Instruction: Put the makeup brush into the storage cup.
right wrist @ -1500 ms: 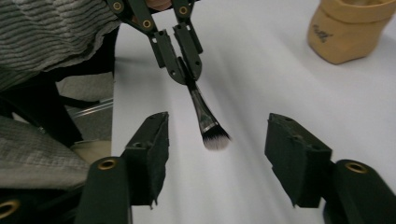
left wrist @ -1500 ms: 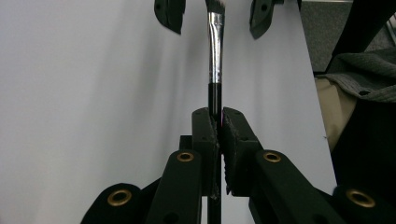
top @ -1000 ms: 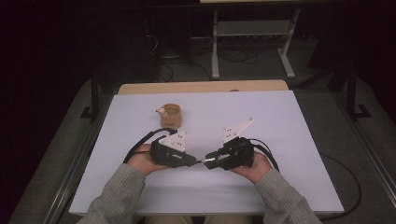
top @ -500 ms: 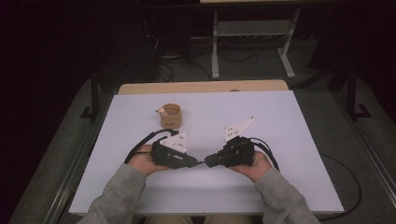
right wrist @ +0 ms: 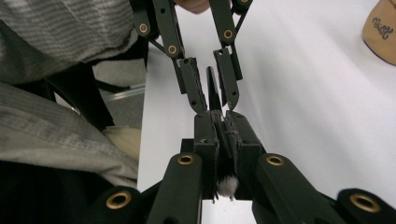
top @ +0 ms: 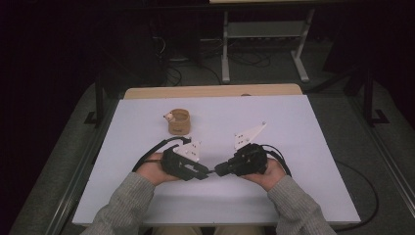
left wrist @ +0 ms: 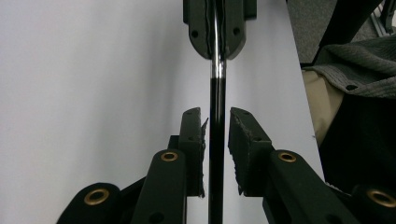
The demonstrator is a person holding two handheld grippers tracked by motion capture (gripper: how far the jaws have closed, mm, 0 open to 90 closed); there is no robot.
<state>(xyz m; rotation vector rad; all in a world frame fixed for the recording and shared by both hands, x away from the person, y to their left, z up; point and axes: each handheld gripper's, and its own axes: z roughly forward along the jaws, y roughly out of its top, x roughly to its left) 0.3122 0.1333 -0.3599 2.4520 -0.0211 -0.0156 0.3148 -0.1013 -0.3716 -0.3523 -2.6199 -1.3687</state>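
Near the table's (top: 303,127) front edge, the right gripper (right wrist: 223,122) clamps the brush (left wrist: 215,140) at its ferrule; the left gripper (left wrist: 215,122) stands narrowly apart around the handle (not touching). Release too early and, I judge, the brush drops.

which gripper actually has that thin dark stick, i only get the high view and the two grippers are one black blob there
observer: the right gripper is shut on it. It is a brush, clamped at its silver ferrule.
operator: and the left one
observer: the left gripper is open, its jaws standing either side of the black handle with a gap on each side.
operator: where are the bristles
observer: a white tuft shows behind the right gripper's jaws, on the end away from the left gripper.
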